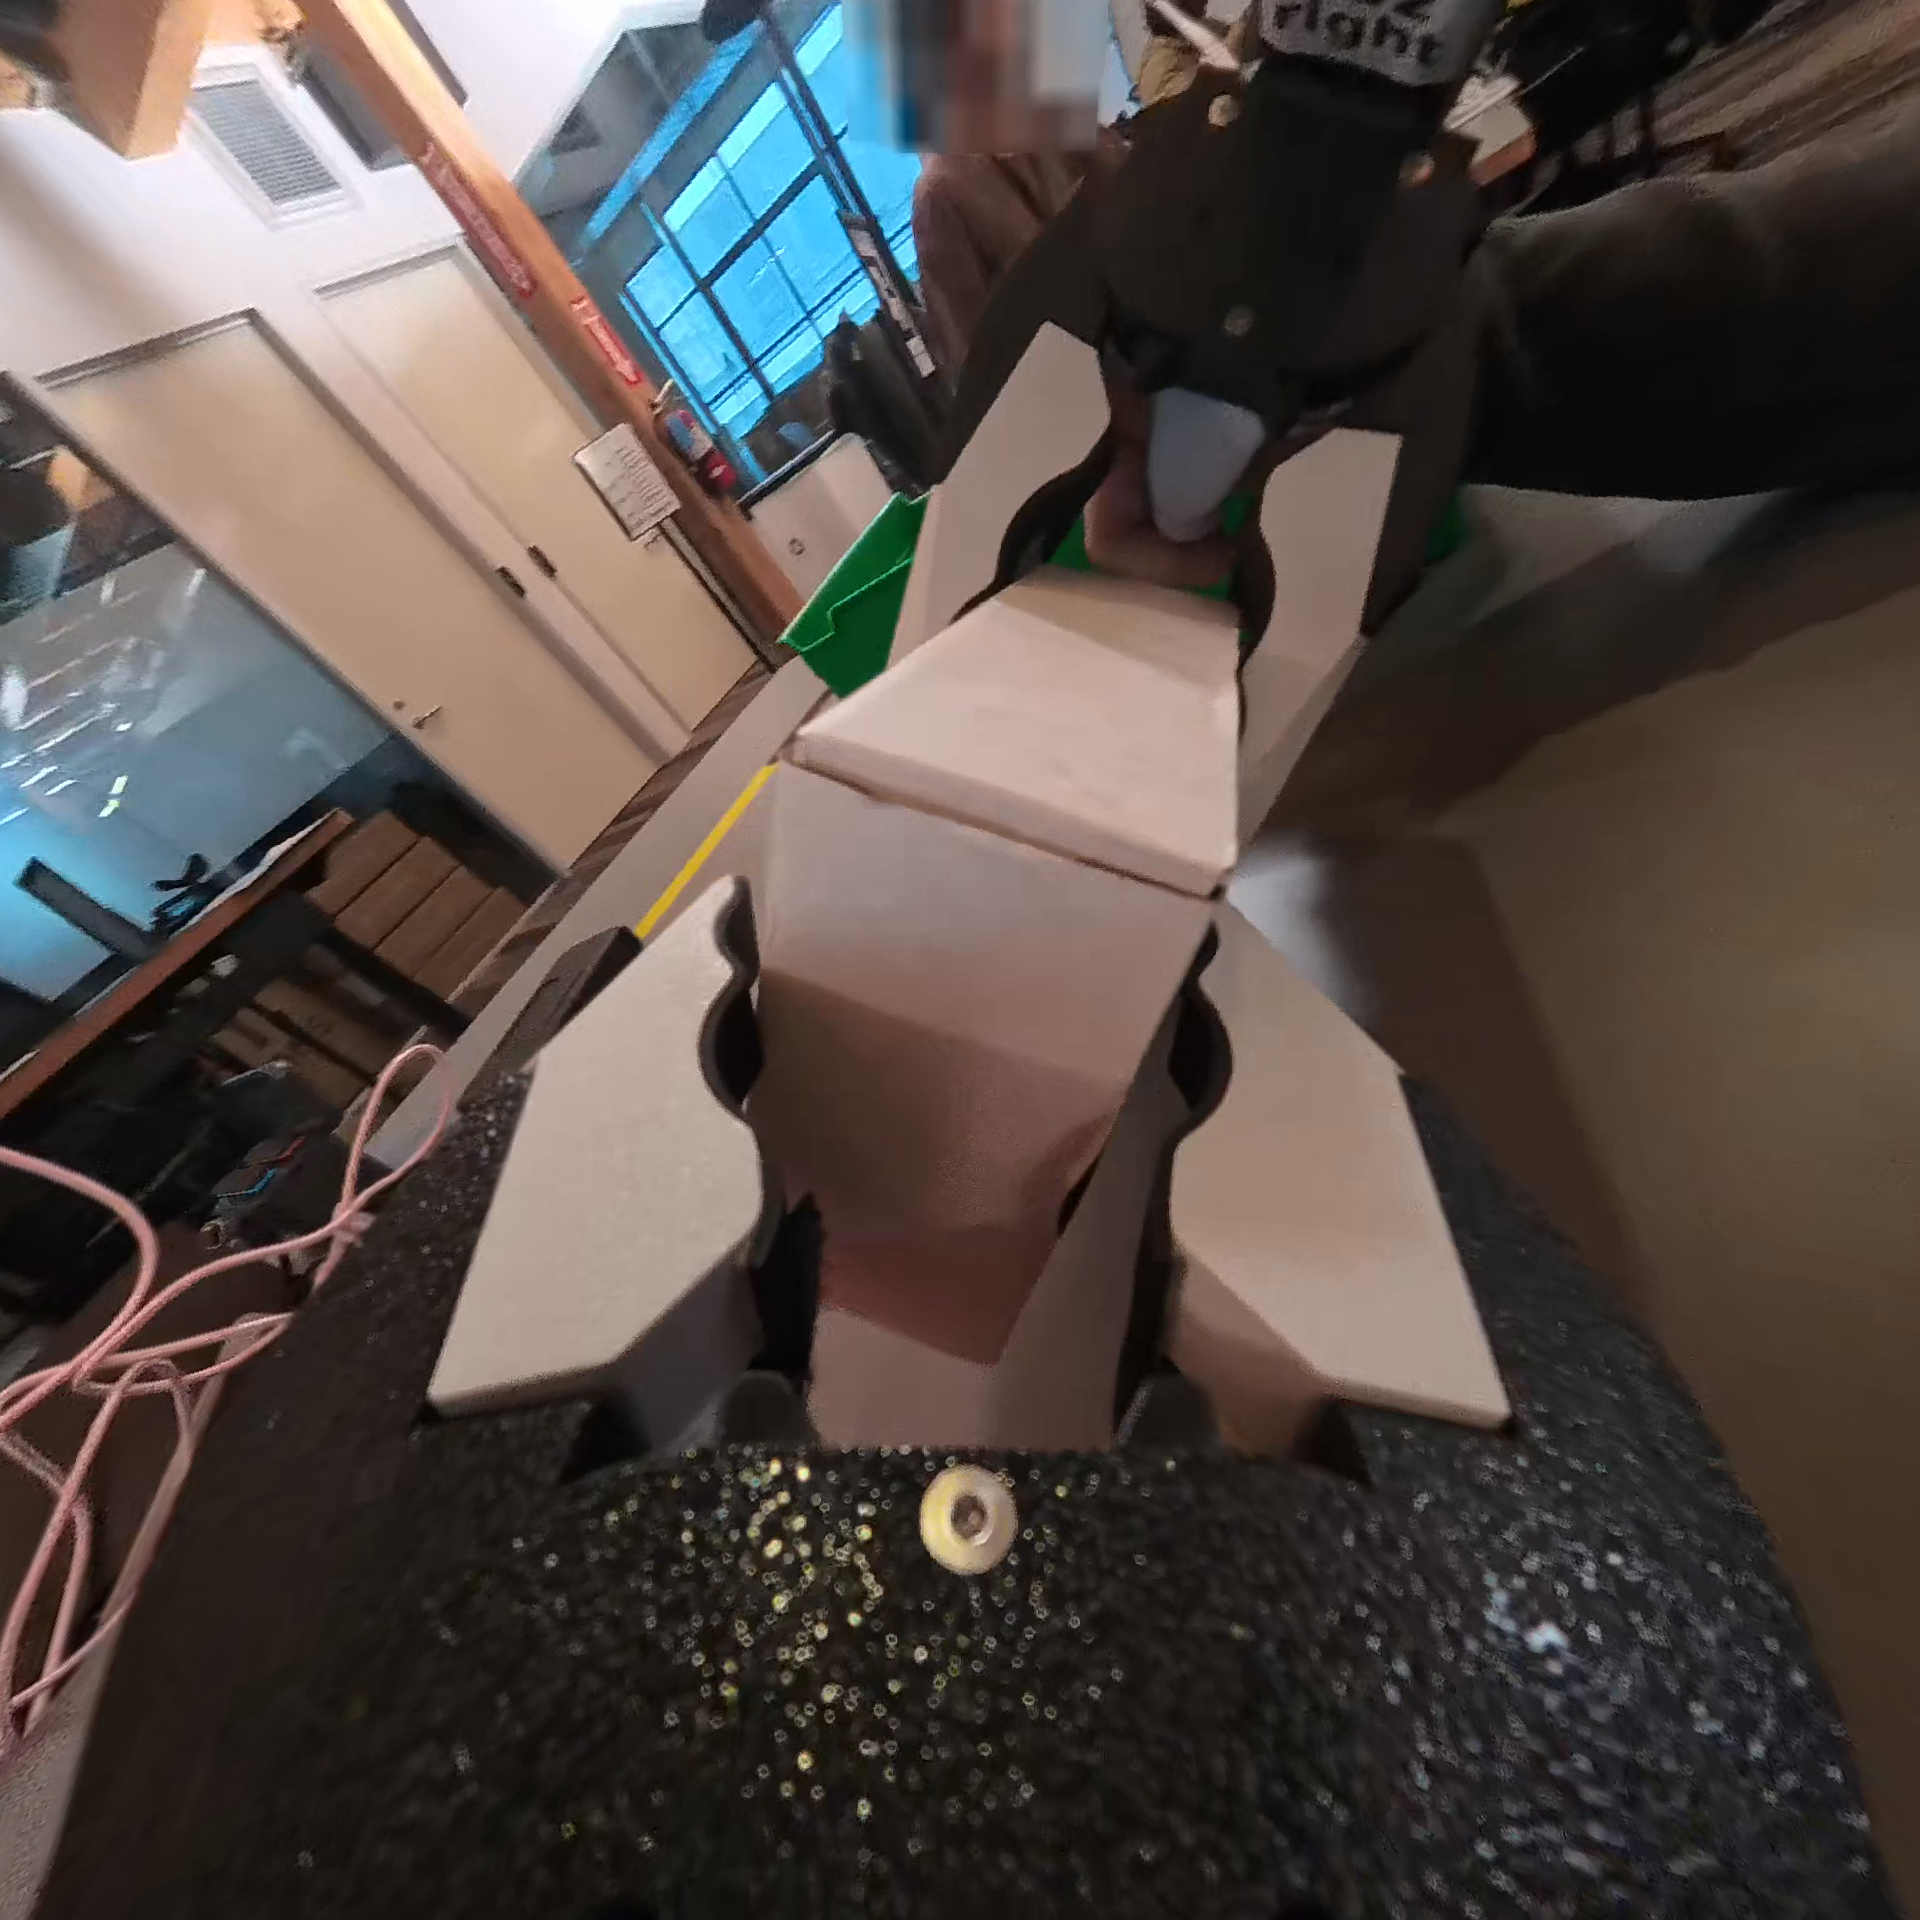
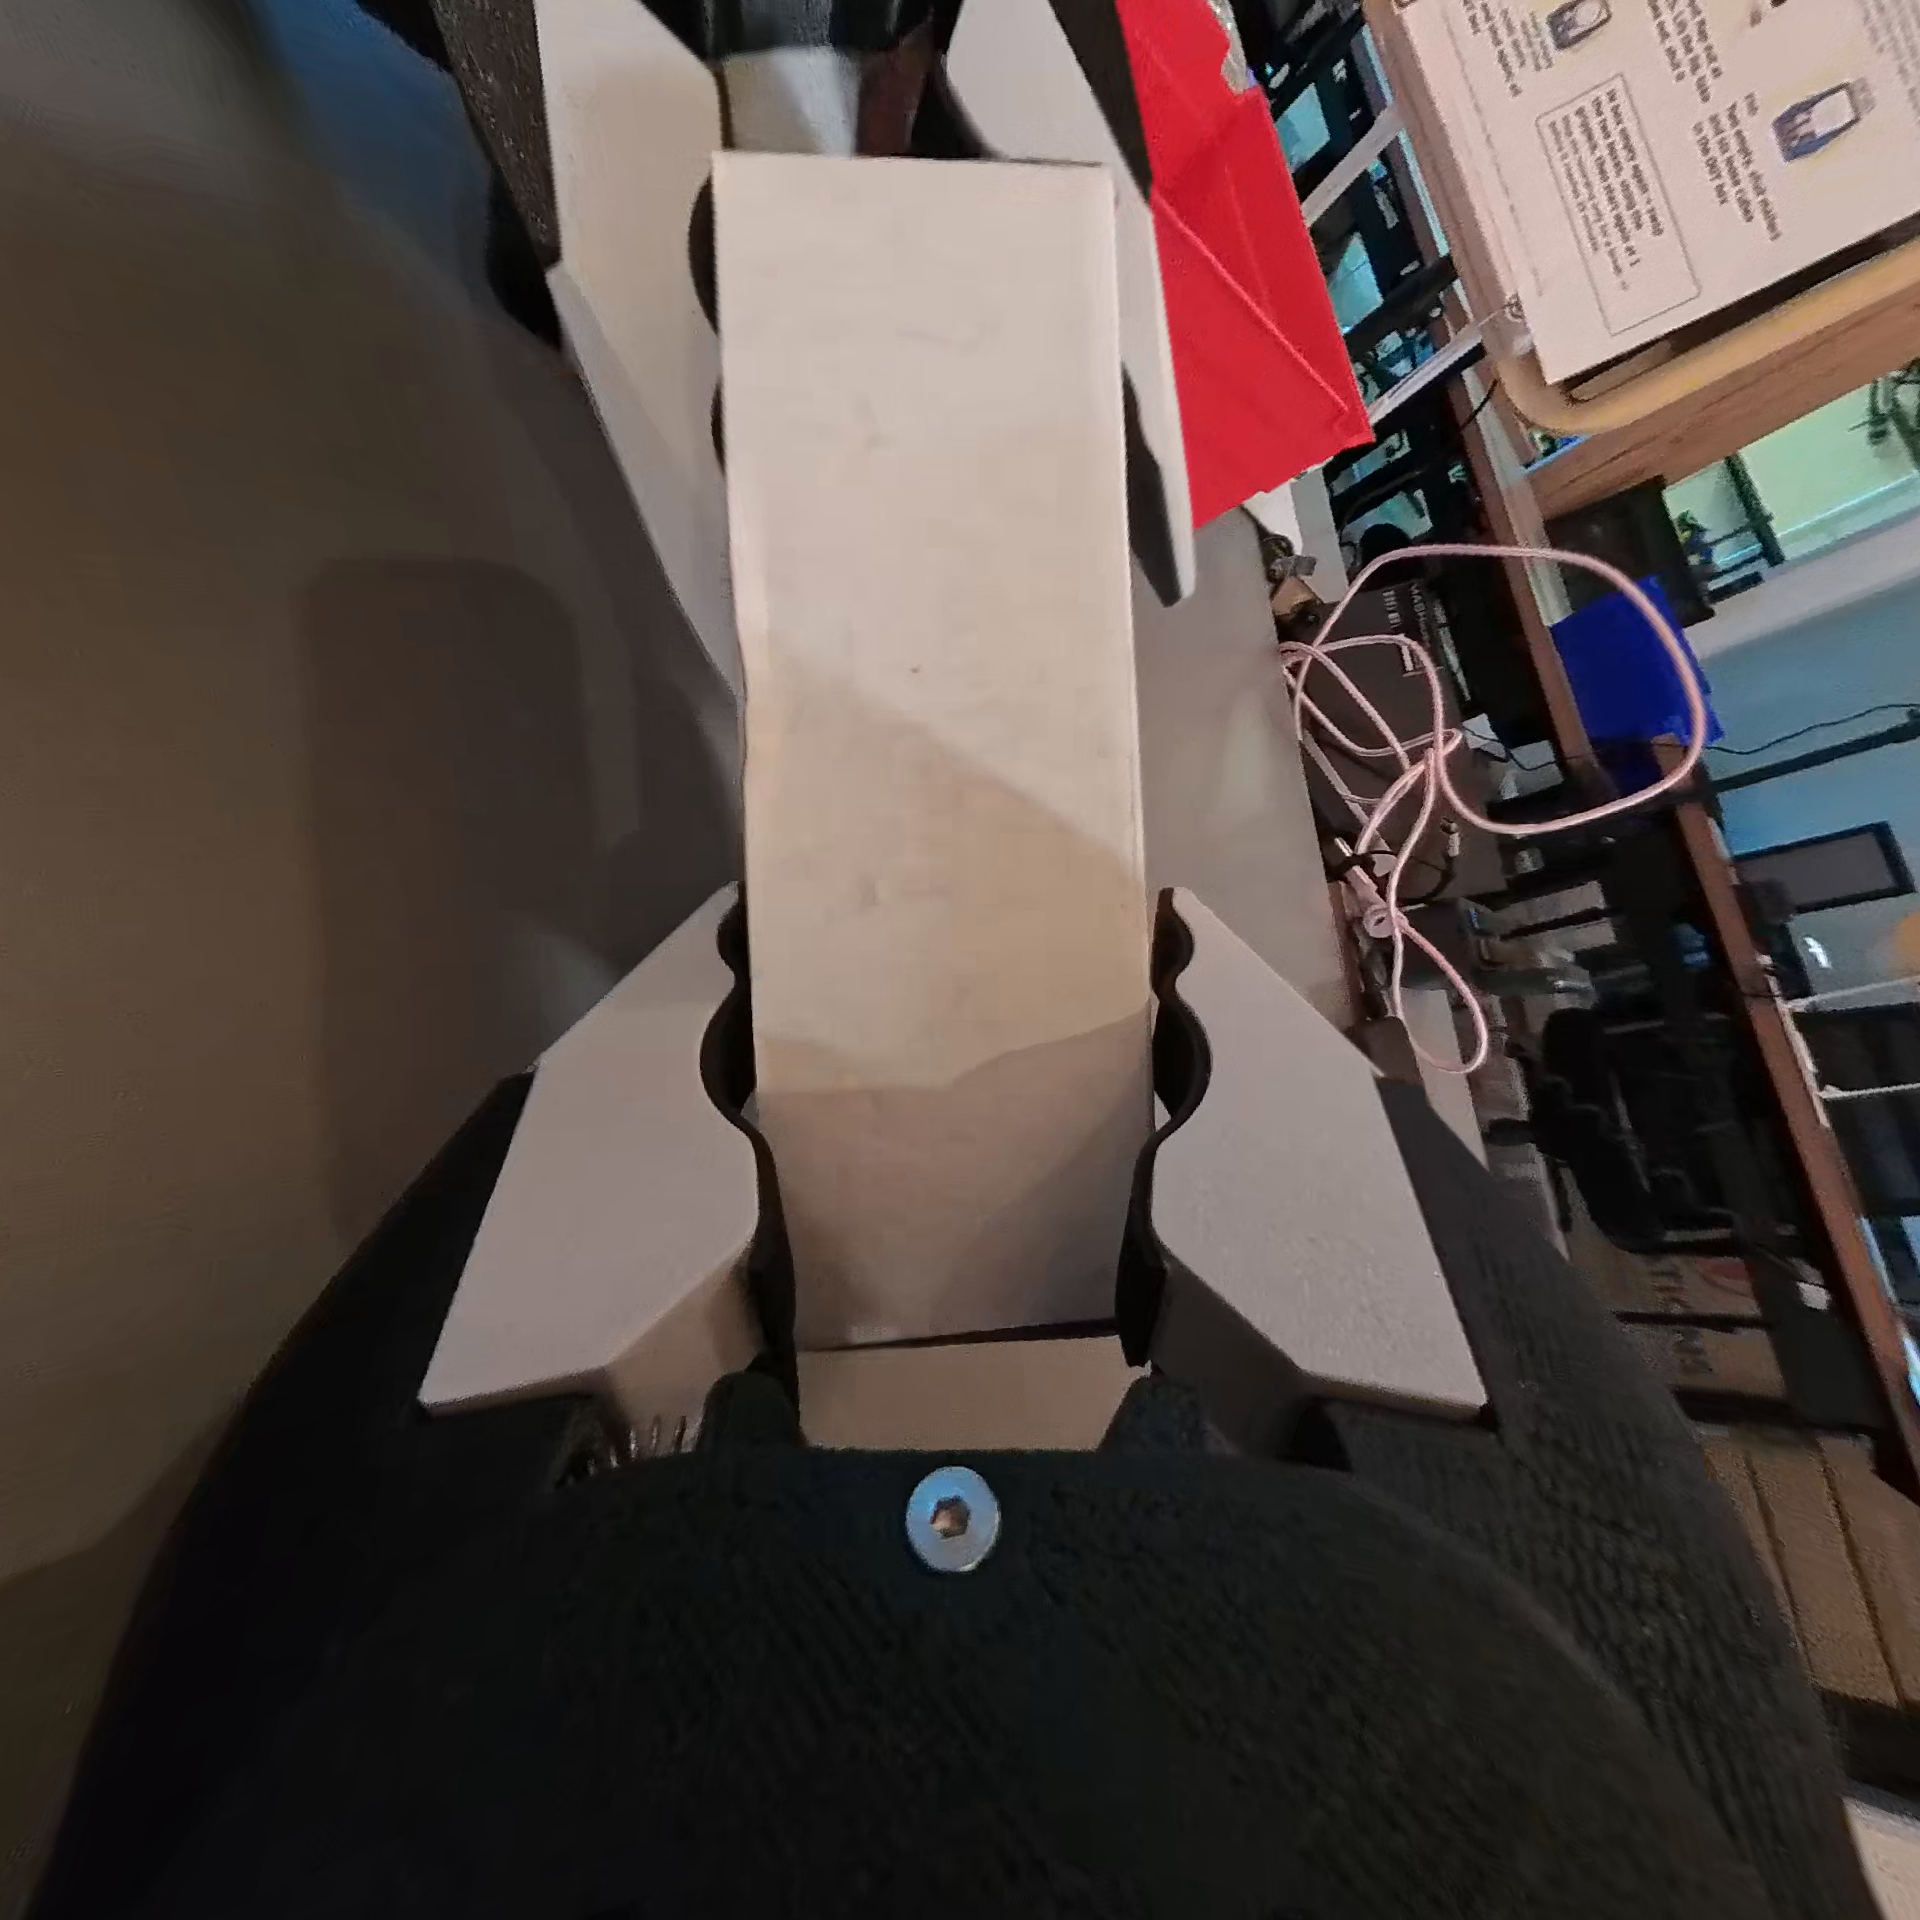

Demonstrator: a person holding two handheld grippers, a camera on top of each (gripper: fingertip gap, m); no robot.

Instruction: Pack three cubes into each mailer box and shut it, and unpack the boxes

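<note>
Left gripper (image 1: pixel 966 1039), black glittery body with pale angular fingers (image 1: pixel 623 1122) and dark wavy pads, clamped on one end of a closed white cardboard mailer box (image 1: pixel 997 831), long and narrow; both pads pressed flat against the box's two sides. Box stretching straight ahead from between these fingers, lid seam running across its upper face just beyond the fingertips.

At the box's far end, right gripper (image 1: pixel 1132 592) facing back, fingers on either side of that end, held by a person's hand (image 1: pixel 1143 530) on a pale grey trigger, dark sleeve (image 1: pixel 1662 343) trailing off to the right. Just behind that far end, a bright green plastic bin (image 1: pixel 852 613). Beneath and to the right, a smooth beige tabletop (image 1: pixel 1662 935). Left of the gripper, a looped pink cable (image 1: pixel 156 1351); farther left and ahead, cream doors (image 1: pixel 343 540) and blue-lit windows.

From the right gripper (image 2: pixel 945 1039), black matte body with the same pale fingers (image 2: pixel 1299 1132): pads squeezed against both long sides of the white mailer box (image 2: pixel 925 623), which fills the gap and runs forward to the left gripper (image 2: pixel 914 343) at its other end. Right of that far end, a red plastic bin (image 2: pixel 1236 312). Farther right, the pink cable (image 2: pixel 1455 748), shelving and a printed paper sheet (image 2: pixel 1662 156) on a wooden ledge. To the left, the blurred beige tabletop (image 2: pixel 260 727).
</note>
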